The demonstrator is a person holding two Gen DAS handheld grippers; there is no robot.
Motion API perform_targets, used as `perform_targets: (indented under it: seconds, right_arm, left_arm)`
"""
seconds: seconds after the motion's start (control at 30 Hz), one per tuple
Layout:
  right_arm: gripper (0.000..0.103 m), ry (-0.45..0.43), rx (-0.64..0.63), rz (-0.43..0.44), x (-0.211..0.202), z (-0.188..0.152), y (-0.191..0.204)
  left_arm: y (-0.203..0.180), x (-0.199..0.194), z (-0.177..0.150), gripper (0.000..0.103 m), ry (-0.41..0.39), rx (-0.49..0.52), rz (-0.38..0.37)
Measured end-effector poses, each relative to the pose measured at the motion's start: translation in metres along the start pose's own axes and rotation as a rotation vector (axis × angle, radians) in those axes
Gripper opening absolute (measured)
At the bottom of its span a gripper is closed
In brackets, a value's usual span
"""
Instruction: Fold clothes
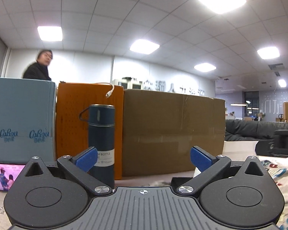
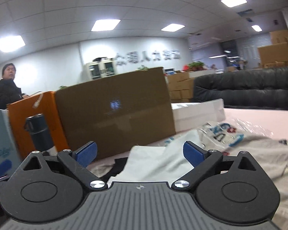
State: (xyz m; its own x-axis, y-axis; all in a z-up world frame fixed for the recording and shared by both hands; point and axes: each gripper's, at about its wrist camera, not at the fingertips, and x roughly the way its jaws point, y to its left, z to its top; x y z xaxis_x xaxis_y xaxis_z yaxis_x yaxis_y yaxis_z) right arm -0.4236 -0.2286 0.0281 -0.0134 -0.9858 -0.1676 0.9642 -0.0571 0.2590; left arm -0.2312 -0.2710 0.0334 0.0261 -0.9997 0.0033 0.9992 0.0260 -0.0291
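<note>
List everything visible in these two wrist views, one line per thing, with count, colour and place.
cardboard box: one, brown, on the table behind the clothes.
orange box: one, orange, left of the cardboard box.
cable: one, white, hanging over the orange box's top.
flask: one, dark blue, upright in front of the orange box.
blue carton: one, light blue, far left.
white box: one, white, right of the cardboard box.
printed garment: one, pale grey-white with blue and red lettering, crumpled on the table.
sofa: one, black, behind the table.
bystander: one, black jacket, behind the boxes.
left hand-held gripper: blue pads, open, empty.
right hand-held gripper: blue pads, open, above the garment.
</note>
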Motion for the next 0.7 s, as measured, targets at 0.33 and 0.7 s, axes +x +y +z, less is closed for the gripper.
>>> perform_targets:
  seconds: [0.33,0.7]
  right_arm:
    - [0.101,-0.102,-0.079,-0.169,0.019,-0.044,-0.001]
    - [0.103,-0.081,-0.132,-0.130,0.025,-0.051,0.006]
  left_arm:
    - [0.011,0.000,-0.021,0.103,-0.032,-0.023,-0.059]
    - [0.008,-0.003,-0.024,0.103,-0.052,-0.005,-0.042]
